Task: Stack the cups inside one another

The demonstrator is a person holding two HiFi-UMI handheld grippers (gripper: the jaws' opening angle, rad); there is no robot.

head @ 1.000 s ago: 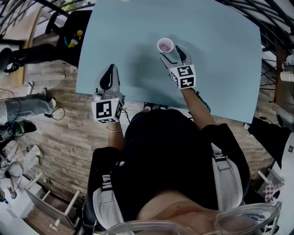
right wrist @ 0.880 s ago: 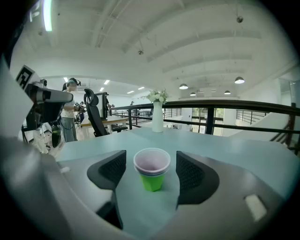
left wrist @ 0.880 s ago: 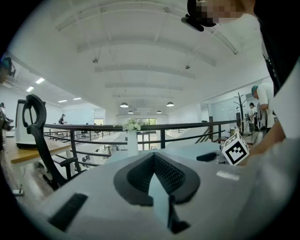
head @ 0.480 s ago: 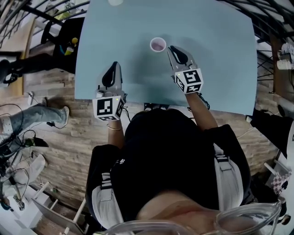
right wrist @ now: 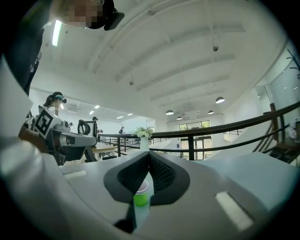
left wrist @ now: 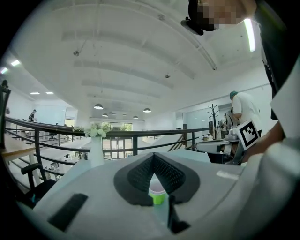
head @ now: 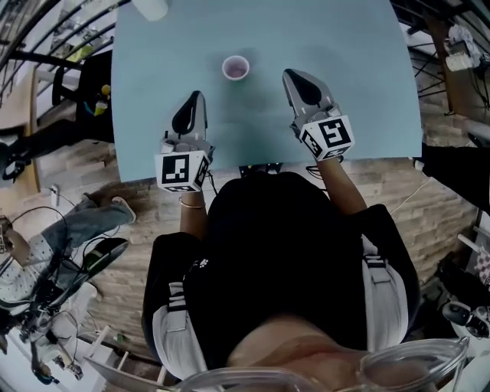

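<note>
A green cup with a paler cup's rim showing above it (head: 235,67) stands alone on the light blue table (head: 344,46). My left gripper (head: 194,96) is shut and empty, a little below and left of the cup. To the cup's right, my right gripper (head: 292,75) is shut and empty as well; its jaws have just been closing with nothing between them. In the left gripper view the cup (left wrist: 157,193) shows ahead, through the slit under the closed jaw tips (left wrist: 153,155). The right gripper view shows the cup (right wrist: 140,194) the same way.
A white vase with flowers (head: 151,8) stands at the table's far left edge, also the vase (left wrist: 96,150) in the left gripper view. A black railing (right wrist: 197,137) runs behind the table. The near table edge (head: 260,162) lies just before the person's body.
The right gripper was open beside the cup; it has drawn back to the right, risen and shut, leaving the cup standing. The left gripper has moved forward over the table.
</note>
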